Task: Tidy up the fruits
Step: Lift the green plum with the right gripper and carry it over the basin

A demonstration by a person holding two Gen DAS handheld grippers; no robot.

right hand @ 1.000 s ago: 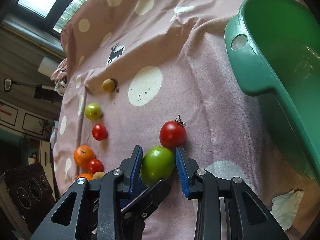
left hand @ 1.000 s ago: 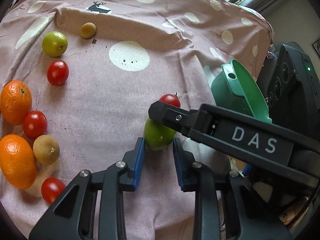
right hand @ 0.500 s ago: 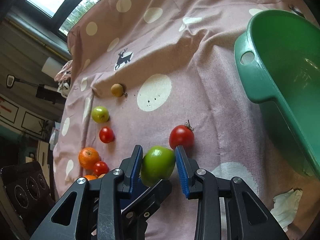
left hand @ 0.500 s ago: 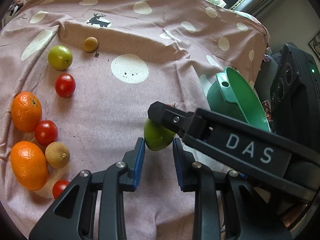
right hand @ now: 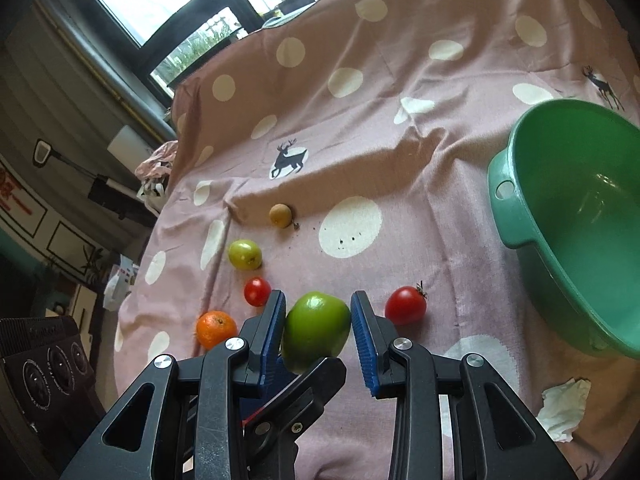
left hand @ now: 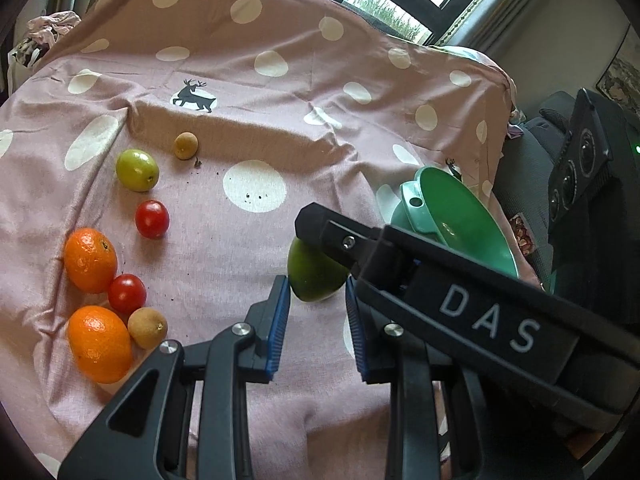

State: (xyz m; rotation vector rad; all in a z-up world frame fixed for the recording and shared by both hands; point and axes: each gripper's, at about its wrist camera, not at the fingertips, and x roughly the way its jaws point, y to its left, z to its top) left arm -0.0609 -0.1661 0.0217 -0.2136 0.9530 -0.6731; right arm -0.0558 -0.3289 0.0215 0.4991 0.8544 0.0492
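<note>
My right gripper (right hand: pixel 318 322) is shut on a green apple (right hand: pixel 316 330) and holds it above the pink dotted cloth. In the left wrist view the apple (left hand: pixel 316 274) hangs just beyond my left gripper (left hand: pixel 316 320), which is open and empty; the right gripper's black finger crosses in front. A green basin (right hand: pixel 520 216) stands at the right, also in the left wrist view (left hand: pixel 472 220). A red tomato (right hand: pixel 405 305) lies right of the apple. Two oranges (left hand: pixel 90 260), small tomatoes (left hand: pixel 152 219), a yellow-green fruit (left hand: pixel 137 169) and brown fruits (left hand: pixel 186 145) lie at the left.
A crumpled white tissue (right hand: pixel 566 404) lies near the cloth's front right. A black device (left hand: pixel 580 172) stands right of the basin. A window runs behind the table's far edge.
My right gripper has risen with the green apple, lifting it off the cloth and away from the red tomato. The left gripper has risen too and stays open.
</note>
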